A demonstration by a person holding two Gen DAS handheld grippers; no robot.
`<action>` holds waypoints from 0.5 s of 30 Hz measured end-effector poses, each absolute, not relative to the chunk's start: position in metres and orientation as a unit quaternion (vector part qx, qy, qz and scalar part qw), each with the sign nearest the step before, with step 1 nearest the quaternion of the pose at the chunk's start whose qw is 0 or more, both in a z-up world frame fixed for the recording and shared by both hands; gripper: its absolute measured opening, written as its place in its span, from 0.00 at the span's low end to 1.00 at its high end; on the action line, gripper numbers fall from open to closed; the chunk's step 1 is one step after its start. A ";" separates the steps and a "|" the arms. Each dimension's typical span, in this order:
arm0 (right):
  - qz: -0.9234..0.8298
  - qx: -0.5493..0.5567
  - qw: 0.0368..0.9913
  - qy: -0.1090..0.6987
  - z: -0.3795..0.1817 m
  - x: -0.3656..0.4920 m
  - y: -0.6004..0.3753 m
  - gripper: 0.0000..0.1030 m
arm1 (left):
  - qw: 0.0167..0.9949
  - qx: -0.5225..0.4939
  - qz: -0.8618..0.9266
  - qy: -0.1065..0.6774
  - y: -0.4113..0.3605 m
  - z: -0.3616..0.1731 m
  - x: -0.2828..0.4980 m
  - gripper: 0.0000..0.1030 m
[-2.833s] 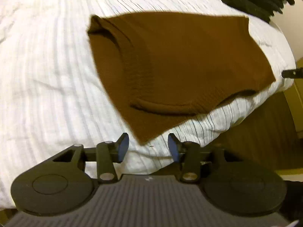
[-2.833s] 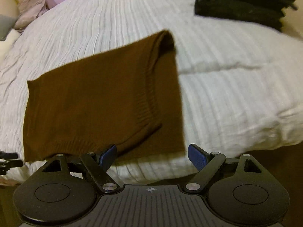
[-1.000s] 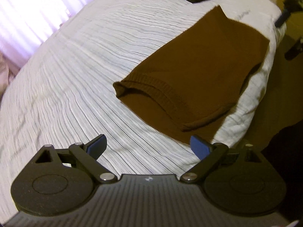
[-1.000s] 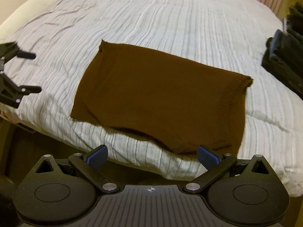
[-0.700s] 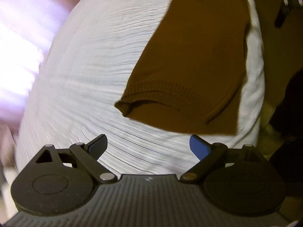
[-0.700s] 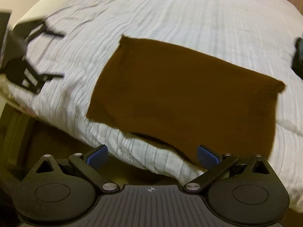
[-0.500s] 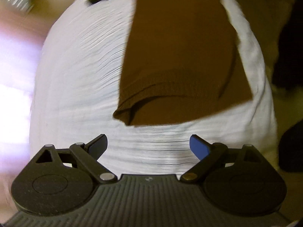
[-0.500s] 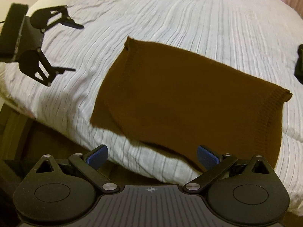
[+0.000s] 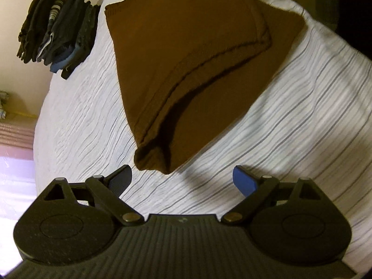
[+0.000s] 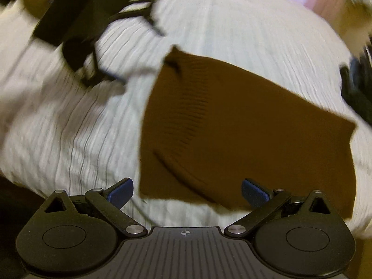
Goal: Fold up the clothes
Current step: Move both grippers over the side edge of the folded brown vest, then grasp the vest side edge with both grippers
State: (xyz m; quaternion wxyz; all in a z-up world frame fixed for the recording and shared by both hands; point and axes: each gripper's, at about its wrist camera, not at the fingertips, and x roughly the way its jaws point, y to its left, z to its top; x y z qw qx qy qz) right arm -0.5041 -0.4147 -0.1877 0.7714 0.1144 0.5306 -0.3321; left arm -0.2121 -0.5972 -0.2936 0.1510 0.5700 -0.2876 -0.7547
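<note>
A brown knit garment [image 9: 190, 53] lies folded flat on the white striped bedspread [image 9: 302, 125]. Its near corner with a ribbed edge points at my left gripper [image 9: 182, 179], which is open and empty just short of that corner. In the right wrist view the garment [image 10: 244, 125] lies near the bed's front edge. My right gripper [image 10: 187, 189] is open and empty over the garment's near edge. The left gripper [image 10: 97, 30] shows blurred at upper left of that view, beside the garment's far left corner.
A stack of folded dark clothes [image 9: 58, 25] sits on the bed beyond the garment; it also shows at the right edge of the right wrist view [image 10: 358, 88]. The bed's edge drops to dark floor [image 10: 14, 195] at lower left.
My left gripper has swung around the bed and come close to the garment's ribbed corner. My right gripper has moved in over the garment's near edge. Both stay open.
</note>
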 end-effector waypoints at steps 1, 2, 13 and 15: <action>-0.332 0.091 0.770 0.538 -0.196 -0.493 -0.410 0.99 | 0.151 0.565 -0.757 -0.291 -0.600 -0.296 -0.210 0.90; -0.335 0.069 0.765 0.546 -0.207 -0.483 -0.407 0.99 | 0.151 0.560 -0.761 -0.292 -0.602 -0.298 -0.209 0.90; -0.367 -0.036 0.738 0.566 -0.262 -0.458 -0.417 0.68 | 0.129 0.507 -0.766 -0.373 -0.611 -0.316 -0.210 0.96; -0.371 -0.031 0.736 0.566 -0.257 -0.462 -0.421 0.58 | 0.122 0.503 -0.762 -0.389 -0.616 -0.317 -0.215 0.96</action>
